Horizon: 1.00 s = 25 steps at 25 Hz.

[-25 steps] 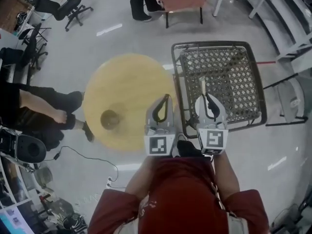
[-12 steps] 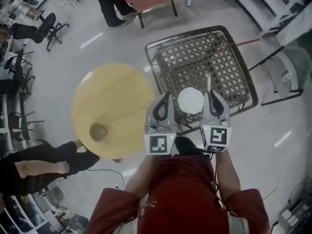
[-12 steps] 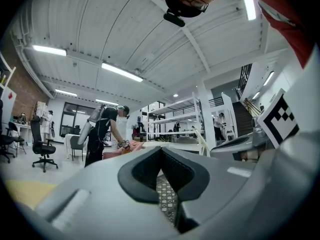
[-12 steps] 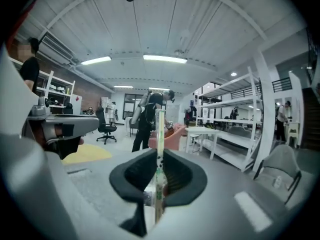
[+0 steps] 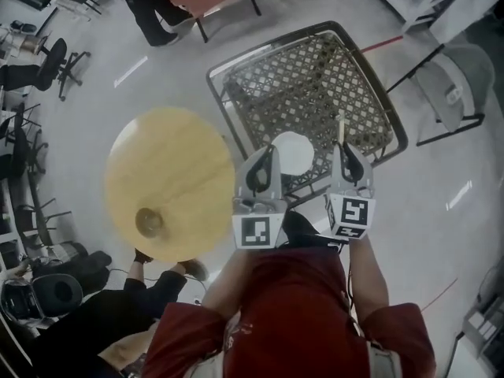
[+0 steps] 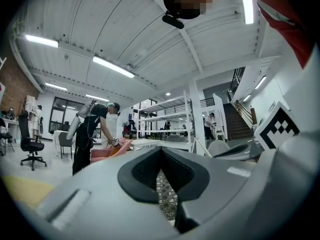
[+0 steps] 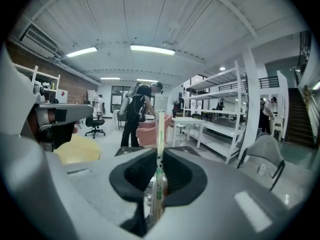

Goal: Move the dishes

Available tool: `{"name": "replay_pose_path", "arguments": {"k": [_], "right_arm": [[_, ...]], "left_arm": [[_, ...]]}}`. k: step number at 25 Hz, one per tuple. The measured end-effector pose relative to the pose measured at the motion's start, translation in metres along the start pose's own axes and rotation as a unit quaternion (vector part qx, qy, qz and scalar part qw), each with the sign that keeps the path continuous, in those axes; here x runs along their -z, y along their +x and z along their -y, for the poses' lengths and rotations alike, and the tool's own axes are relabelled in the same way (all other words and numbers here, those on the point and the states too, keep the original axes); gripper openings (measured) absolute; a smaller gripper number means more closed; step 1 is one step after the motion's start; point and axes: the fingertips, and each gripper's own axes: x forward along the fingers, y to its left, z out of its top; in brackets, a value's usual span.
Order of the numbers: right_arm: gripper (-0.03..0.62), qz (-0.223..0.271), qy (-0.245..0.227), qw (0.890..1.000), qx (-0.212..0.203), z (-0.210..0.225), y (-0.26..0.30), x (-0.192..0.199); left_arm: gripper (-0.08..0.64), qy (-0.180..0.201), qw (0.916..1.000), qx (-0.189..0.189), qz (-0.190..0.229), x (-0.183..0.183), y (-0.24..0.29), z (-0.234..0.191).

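Plate [image 5: 293, 153] sat btwn both tools, on mesh rack [image 5: 315, 77]. L tool [image 5: 266, 157] was fully closed, empty. R tool [image 5: 342, 146] was clamped on thin pale stick [image 7: 160, 134].

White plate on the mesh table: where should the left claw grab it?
Likely the rim nearest the person, coming in low from that side. The white plate looks flat on the mesh table, near its close edge, so only the thin rim fits between jaws. The left claw is shut and empty: open it first. The right claw holds a thin stick.
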Motion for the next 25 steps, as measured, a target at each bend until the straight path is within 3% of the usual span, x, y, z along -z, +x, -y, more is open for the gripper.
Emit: {"name": "replay_pose_path", "arguments": {"k": [13, 25], "right_arm": [[0.042, -0.114, 0.035, 0.993, -0.010, 0.009, 0.031, 0.094], [0.041, -0.215, 0.057, 0.975, -0.002, 0.004, 0.058, 0.181]], "left_arm": [[0.008, 0.010, 0.9997, -0.002, -0.024, 0.015, -0.003, 0.009], [0.008, 0.019, 0.9991, 0.008, -0.038, 0.025, -0.005, 0.014]]}}
